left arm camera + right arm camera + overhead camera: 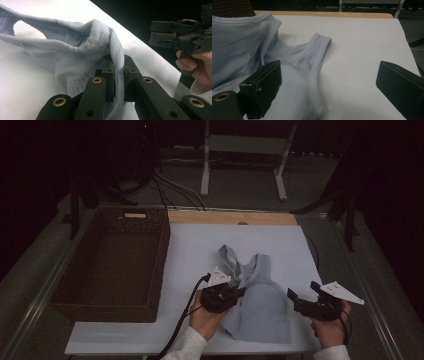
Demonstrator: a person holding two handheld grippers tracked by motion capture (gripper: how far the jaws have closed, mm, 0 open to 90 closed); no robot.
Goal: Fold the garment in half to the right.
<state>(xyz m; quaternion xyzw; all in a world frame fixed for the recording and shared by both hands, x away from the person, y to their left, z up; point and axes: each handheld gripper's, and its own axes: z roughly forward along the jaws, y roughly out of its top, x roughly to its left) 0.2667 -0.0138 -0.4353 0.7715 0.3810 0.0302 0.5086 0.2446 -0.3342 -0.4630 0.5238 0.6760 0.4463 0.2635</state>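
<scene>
Left gripper (119,75) jaws clamped on a ribbed hem of the grey tank top (260,307), which lies mid-tabletop (190,245). Right gripper (300,301) jaws wide open, empty, beside its right edge. Risk: one-sided pull bunches the fabric or slips the thin hem.

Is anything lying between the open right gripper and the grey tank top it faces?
Nothing visible does. The right gripper hovers open beside the tank top, with bare white table between them. The left gripper is already shut on the garment's edge.
</scene>
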